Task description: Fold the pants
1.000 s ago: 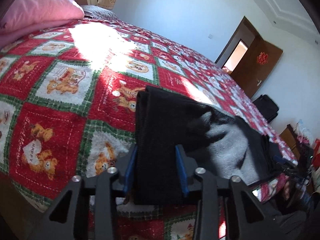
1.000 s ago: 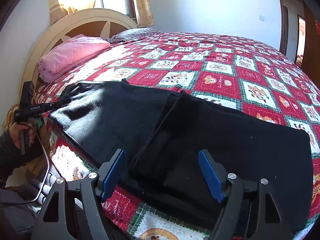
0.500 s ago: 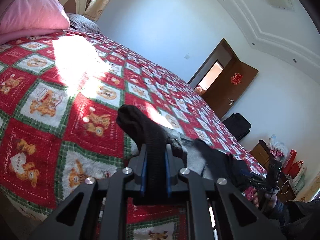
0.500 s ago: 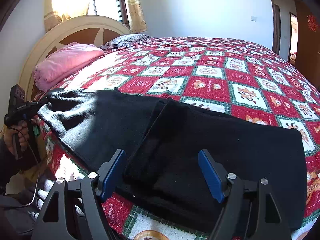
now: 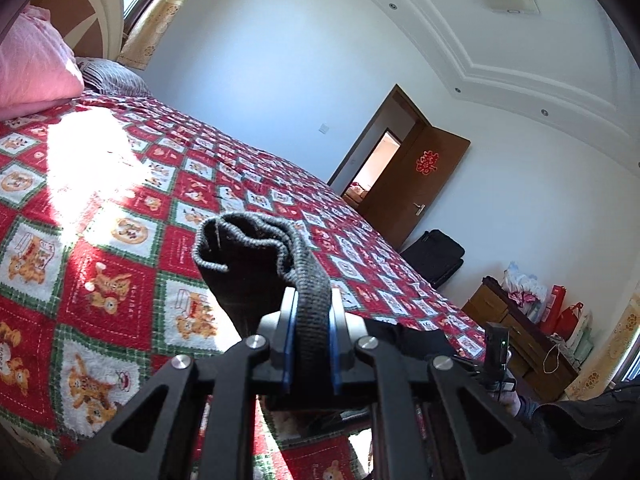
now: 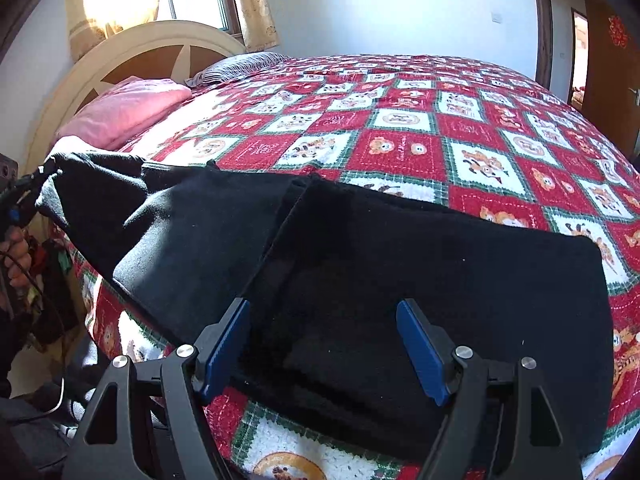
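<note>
Red double-happiness sign — on the brown door [image 5: 416,184].

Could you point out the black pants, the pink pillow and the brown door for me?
black pants [image 6: 420,272]: right wrist view, on the flat folded part lying on the bed.
pink pillow [image 6: 128,110]: right wrist view, on its top face by the headboard.
brown door [image 5: 416,188]: left wrist view, on the open door's panel.

Bed under a red, white and green checked bear-print blanket [image 6: 404,148], black pants [image 6: 400,264] spread along its near edge, pink pillow [image 6: 124,114] and striped pillow [image 6: 240,67] far left by the headboard [image 6: 132,50]
</note>
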A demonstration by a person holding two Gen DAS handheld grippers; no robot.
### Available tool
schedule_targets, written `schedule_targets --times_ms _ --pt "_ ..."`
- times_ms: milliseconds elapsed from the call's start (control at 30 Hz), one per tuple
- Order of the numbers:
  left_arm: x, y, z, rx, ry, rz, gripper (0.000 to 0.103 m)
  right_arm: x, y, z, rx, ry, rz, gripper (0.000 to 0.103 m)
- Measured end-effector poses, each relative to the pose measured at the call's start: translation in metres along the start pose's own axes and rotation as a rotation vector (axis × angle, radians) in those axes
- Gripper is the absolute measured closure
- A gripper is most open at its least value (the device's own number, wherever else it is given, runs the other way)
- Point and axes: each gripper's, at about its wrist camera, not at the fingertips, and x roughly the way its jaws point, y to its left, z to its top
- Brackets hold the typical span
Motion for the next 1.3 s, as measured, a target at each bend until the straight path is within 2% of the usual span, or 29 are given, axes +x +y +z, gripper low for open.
schedule_targets --times_ms 200,500,900,1300 --pt "0.011 -0.036 0.012 0.064 -0.009 -0.062 0.089 -0.018 -0.01 0.006 0.034 -0.033 0.004 0.027" --pt "0.06 -0.109 0.031 0.153 0.012 -0.225 0.09 -0.055 -0.055 0.009 0.157 -0.103 -0.039 0.027" --pt "0.127 -0.178 0.013 0.224 0.174 -0.333 0.09 -0.089 -0.12 -0.005 0.296 -0.159 -0.109 0.027" --pt "0.182 -0.224 -0.023 0.288 0.367 -0.38 0.094 -0.09 -0.141 -0.01 0.356 -0.18 -0.119 0.027"
